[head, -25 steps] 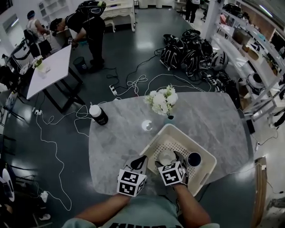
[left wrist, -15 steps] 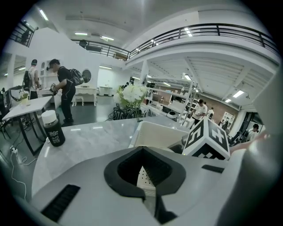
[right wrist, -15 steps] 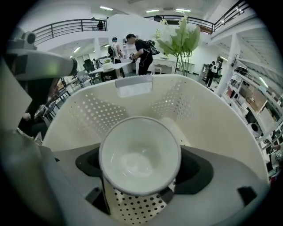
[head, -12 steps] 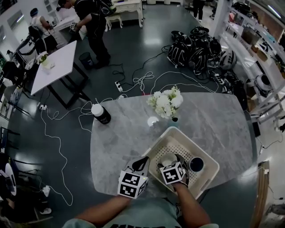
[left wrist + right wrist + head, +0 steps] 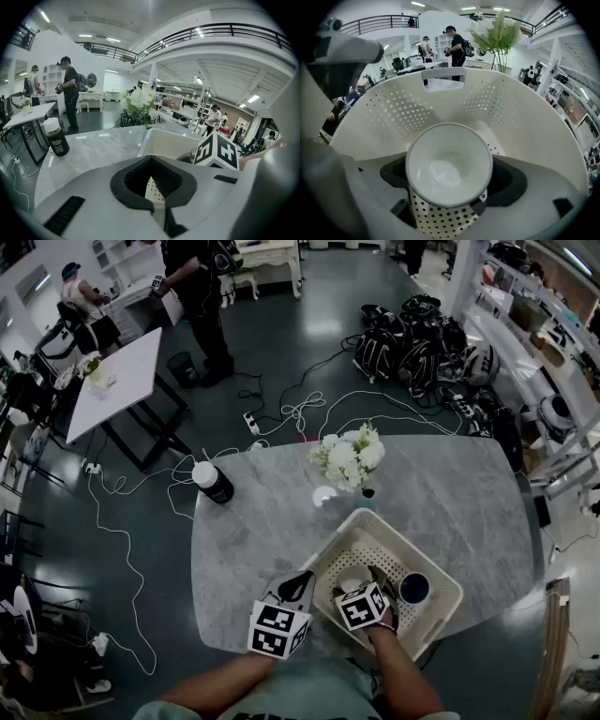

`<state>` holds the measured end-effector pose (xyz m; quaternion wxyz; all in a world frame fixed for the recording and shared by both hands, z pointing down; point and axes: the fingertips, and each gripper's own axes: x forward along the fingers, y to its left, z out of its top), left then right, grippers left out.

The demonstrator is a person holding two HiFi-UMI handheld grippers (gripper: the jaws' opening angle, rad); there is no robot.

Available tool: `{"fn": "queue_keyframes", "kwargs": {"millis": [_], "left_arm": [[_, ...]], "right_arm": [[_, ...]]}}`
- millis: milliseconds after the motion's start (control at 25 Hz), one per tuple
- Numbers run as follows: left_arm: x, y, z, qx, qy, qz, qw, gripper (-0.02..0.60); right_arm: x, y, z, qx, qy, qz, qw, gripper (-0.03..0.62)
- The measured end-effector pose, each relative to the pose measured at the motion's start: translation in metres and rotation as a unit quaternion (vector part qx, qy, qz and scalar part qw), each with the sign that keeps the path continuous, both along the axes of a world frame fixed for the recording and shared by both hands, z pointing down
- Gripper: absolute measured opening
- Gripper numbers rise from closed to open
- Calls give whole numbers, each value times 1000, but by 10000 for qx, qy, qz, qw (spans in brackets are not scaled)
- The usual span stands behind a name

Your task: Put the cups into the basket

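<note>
Grey marbled bench (image 5: pixel 244 549) fills the middle of the head view, with dark floor, trailing cables and bags beyond it. At lower centre-right a pale perforated basket (image 5: pixel 417 554) sits on it. The right gripper (image 5: pixel 362 583) reaches down inside, its jaws clamped on a white cup (image 5: pixel 349 574) held low over the basket's floor — placed, I judge, for letting go, though whether it touches I cannot tell. A dark cup (image 5: pixel 413 588) already stands in the basket just right of it, close enough to be knocked. The left gripper (image 5: pixel 298 583) sits outside the basket's left wall, clear of the work. Higher in the frame are a vase of white flowers (image 5: pixel 349 454), a small pale cup-like thing (image 5: pixel 323 495) just beside it, and a dark bottle (image 5: pixel 211 482) with a white cap toward the bench's upper left.

Left gripper view: the jaws are pressed together with nothing between them. The basket wall lies just ahead and the bottle is at the left.

Right gripper view: the white cup, mouth toward the camera, is gripped between the jaws at centre with basket walls all round — nothing blocks the drop.
</note>
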<state>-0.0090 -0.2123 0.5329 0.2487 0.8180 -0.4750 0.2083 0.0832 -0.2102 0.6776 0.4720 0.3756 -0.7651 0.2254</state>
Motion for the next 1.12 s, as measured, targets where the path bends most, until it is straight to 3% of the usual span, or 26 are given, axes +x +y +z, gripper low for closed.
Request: {"fn": "queue_keyframes", "kwargs": {"millis": [320, 800, 1120], "left_arm": [[6, 1, -3, 44, 40, 57, 10000, 6], [12, 10, -16, 230, 81, -58, 9997, 6], [22, 34, -23, 398, 53, -252, 9989, 6]], "right_arm": [[1, 3, -11, 14, -72, -104, 9999, 414], [5, 10, -98, 976, -636, 20, 9932, 413], [13, 43, -127, 1252, -1043, -23, 9866, 402]]}}
